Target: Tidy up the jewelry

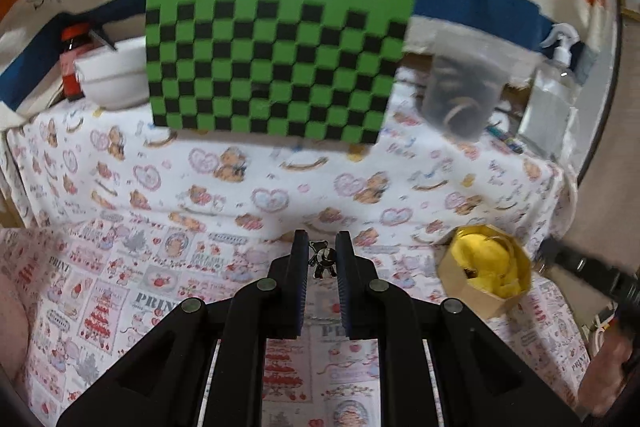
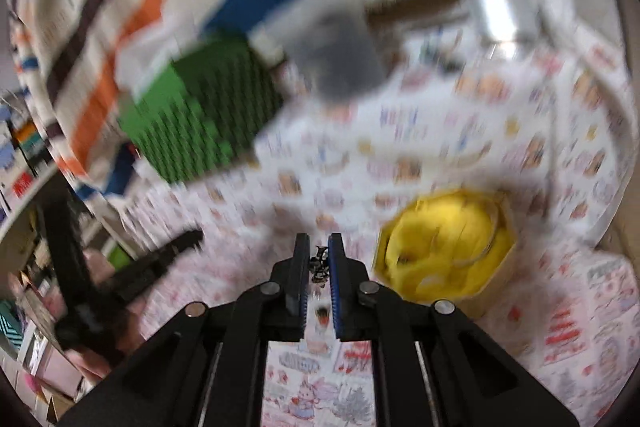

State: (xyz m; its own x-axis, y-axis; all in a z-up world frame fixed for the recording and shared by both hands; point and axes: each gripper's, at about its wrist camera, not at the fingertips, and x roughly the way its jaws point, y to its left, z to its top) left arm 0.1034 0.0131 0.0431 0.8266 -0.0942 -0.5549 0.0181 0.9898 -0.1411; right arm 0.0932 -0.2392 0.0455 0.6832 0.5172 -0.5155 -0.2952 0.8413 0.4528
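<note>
A small black and white bear-shaped charm (image 1: 322, 259) sits between the fingers of my left gripper (image 1: 322, 247), which is nearly closed on it just above the patterned cloth. My right gripper (image 2: 319, 247) is nearly closed on a similar small dark charm (image 2: 319, 262); this view is motion-blurred. An octagonal cardboard box with yellow lining (image 1: 486, 269) stands to the right of the left gripper and also shows in the right wrist view (image 2: 448, 247), right of the right gripper. The other gripper shows at the far right (image 1: 592, 267) of the left wrist view.
A green and black checkered box (image 1: 276, 47) stands at the back of the table. A white bowl (image 1: 112, 75), a red jar (image 1: 72, 63), a clear plastic cup (image 1: 460, 87) and a spray bottle (image 1: 556, 79) line the back. The table's right edge (image 1: 564, 187) drops off.
</note>
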